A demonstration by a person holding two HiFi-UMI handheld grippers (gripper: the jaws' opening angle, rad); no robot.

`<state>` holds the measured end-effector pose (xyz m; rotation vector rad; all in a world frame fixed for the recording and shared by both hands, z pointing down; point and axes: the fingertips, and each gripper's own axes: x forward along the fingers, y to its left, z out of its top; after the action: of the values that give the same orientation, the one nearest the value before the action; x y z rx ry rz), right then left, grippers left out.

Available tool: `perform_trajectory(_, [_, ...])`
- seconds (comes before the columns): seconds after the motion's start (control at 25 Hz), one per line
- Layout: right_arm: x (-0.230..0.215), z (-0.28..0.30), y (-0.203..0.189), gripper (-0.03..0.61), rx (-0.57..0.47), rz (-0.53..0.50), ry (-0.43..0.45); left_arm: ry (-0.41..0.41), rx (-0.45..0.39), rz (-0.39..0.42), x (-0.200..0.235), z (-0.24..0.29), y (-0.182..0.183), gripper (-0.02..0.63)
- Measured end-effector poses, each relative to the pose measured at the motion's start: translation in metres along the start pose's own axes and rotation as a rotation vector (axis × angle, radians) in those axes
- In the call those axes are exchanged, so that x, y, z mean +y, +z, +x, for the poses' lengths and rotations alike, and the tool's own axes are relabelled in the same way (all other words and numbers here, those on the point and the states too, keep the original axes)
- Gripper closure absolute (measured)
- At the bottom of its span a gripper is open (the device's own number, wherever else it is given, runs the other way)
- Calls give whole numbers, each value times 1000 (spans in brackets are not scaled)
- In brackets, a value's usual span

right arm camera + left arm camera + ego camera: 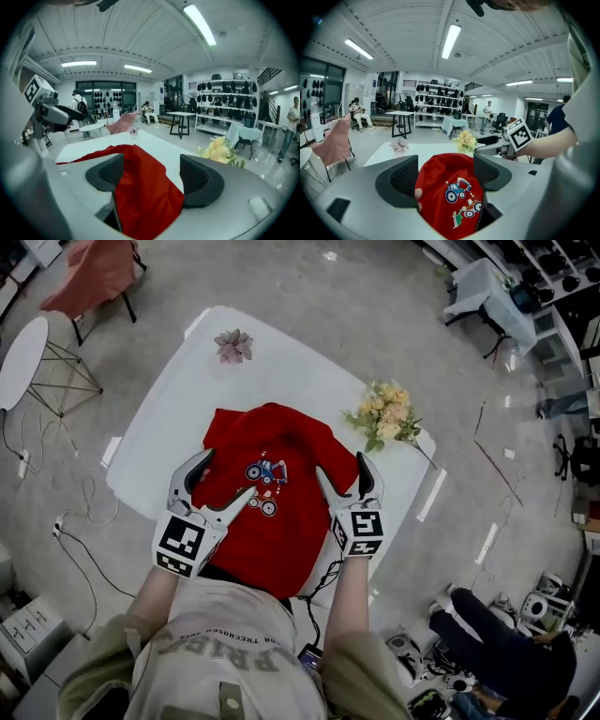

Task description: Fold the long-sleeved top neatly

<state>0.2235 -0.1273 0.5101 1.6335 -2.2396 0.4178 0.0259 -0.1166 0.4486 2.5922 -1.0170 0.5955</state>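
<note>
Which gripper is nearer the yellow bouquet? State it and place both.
Right. The right gripper is at the red top's right edge, just nearer the person than the yellow bouquet; the left gripper is across the top, at its left edge.

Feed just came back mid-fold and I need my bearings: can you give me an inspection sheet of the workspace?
Surface: white table, bare apart from the items below.
Job's things: red top, on the table, print up, creased.
Clutter: pink flower at the far side; yellow bouquet beside the top.
Grippers: left gripper open, top between its fingers; right gripper open, red cloth between its fingers too.
Cables: floor cables left of the table; black cable at the near edge.
Surroundings: chair draped in pink, round side table, seated person.
</note>
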Motion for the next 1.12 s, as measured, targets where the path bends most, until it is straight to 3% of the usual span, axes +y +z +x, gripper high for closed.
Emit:
perform_trajectory(0.4, [-1,75,-62,224,279,-66,32,-77,73,-1,18,11,-20,256])
perform_trajectory(0.52, [0,77,-63,302,303,-115,23,-90,95,11,23,12,-25,256])
perform_trajectory(0.56, [-1,77,-61,314,301,-125,17,-92,100,14,25,12,-26,256])
perform_trajectory(0.76, [3,64,-40,524,245,-171,-22,-99,119,33,32,13,-29,256])
perform_trajectory(0.96, [8,38,-5,540,120,-184,-47,-111,128,56,29,16,-30,256])
perform_trajectory(1.12, [22,6,19,540,23,-190,-13,-117,137,80,23,14,-32,256])
